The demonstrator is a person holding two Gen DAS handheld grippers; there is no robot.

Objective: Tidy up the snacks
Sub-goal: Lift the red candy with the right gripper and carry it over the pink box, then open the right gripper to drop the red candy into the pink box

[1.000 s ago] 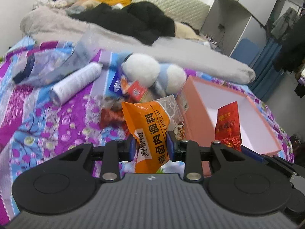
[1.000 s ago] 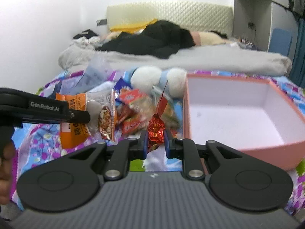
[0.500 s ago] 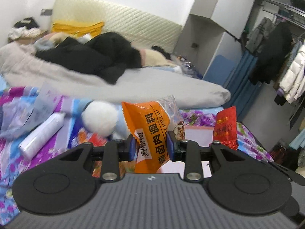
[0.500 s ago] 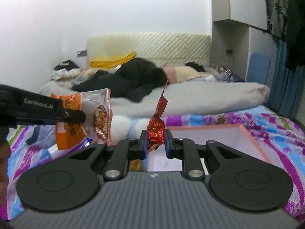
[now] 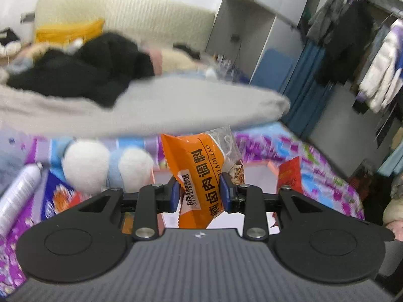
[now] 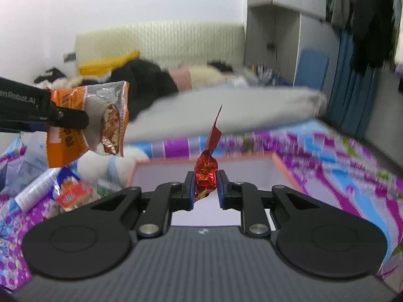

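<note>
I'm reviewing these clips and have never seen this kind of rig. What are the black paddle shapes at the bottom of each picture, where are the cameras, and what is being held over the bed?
There is no robot here: a person carries a hand-held two-finger gripper in each hand, and each gripper has a fisheye camera looking forward along its fingers. The black shapes are the gripper's own body.

In the left wrist view, the left gripper is closed on an orange snack packet. In the right wrist view, the right gripper is closed on a small red foil packet; the other gripper with the orange packet shows at the left edge.

Below lie a patterned bedspread, an open pink box with nothing visible inside, a white plush toy, a white bottle and loose snack packs.
</note>
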